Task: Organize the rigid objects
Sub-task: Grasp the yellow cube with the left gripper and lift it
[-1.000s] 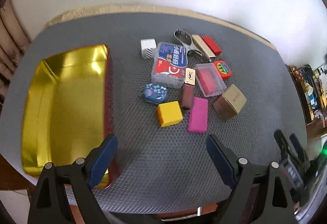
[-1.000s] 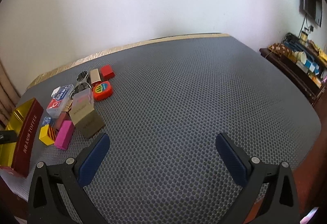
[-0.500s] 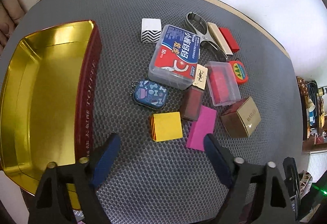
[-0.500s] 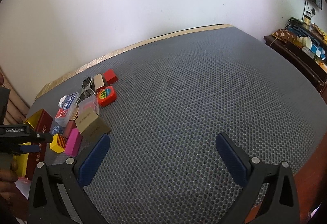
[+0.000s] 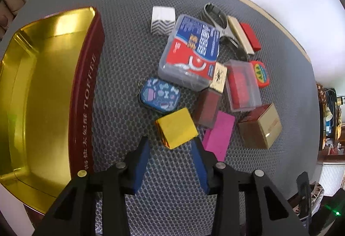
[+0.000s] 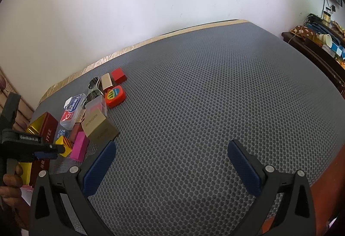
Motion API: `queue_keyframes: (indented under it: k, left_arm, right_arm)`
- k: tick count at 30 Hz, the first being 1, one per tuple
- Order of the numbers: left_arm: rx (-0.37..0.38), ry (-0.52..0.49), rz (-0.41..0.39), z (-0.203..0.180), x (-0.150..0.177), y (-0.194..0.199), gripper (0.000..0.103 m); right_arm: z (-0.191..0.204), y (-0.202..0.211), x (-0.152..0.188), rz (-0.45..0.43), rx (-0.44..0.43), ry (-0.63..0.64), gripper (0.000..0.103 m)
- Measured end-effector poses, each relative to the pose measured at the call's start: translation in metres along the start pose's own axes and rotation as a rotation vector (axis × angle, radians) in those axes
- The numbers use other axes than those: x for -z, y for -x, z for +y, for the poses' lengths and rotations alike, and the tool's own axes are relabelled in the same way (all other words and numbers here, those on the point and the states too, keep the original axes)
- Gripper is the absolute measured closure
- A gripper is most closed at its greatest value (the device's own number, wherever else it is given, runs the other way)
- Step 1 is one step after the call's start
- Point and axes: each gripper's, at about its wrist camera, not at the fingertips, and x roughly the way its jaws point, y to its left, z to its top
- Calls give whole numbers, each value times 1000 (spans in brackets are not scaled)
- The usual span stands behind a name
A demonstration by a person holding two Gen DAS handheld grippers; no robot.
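A yellow box [image 5: 176,127] lies on the grey mat, at the near edge of a cluster of small objects. My left gripper [image 5: 171,149] has its blue fingers partly closed, their tips flanking the box's near corner without clamping it. In the right wrist view the left gripper [image 6: 46,149] reaches the yellow box [image 6: 63,145] from the left. An open gold-lined red toffee tin [image 5: 43,96] stands left of the cluster. My right gripper [image 6: 171,158] is wide open and empty over bare mat, right of the cluster.
The cluster holds a pink block [image 5: 218,135], a blue patterned tin [image 5: 159,94], a brown box [image 5: 259,127], a clear case with red contents [image 5: 242,87], a red-blue plastic box [image 5: 192,50], scissors [image 5: 217,18] and a red tape measure [image 5: 261,74]. Furniture stands beyond the table's right edge.
My left gripper has moved forward and down to the yellow box and its fingers have narrowed around it. My right gripper has stayed nearly still and open.
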Motion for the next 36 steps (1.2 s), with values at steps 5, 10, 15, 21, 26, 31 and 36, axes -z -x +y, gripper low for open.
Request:
queue_keyframes:
  k: [5, 10, 15, 21, 26, 31, 36]
  left_arm:
    - [0, -4, -4, -5, -16, 5, 62]
    - [5, 26, 11, -8, -28, -2, 62]
    - [14, 61, 0, -1, -36, -9, 65]
    - [31, 47, -23, 11, -36, -3, 69]
    - [64, 31, -25, 20, -21, 3, 70]
    - [83, -10, -60, 26, 11, 22, 70]
    - [72, -50, -113, 10, 60, 34, 70]
  right_arm:
    - [2, -3, 2, 15, -9, -3, 0]
    - [4, -5, 4, 22, -12, -1, 0]
    - [0, -6, 4, 32, -15, -13, 0]
    - [-2, -9, 3, 39, -10, -24, 0]
    - [-1, -12, 4, 49, -8, -17, 0]
    - [0, -13, 6, 42, -22, -10, 0]
    - [23, -13, 9, 39, -111, 122, 0]
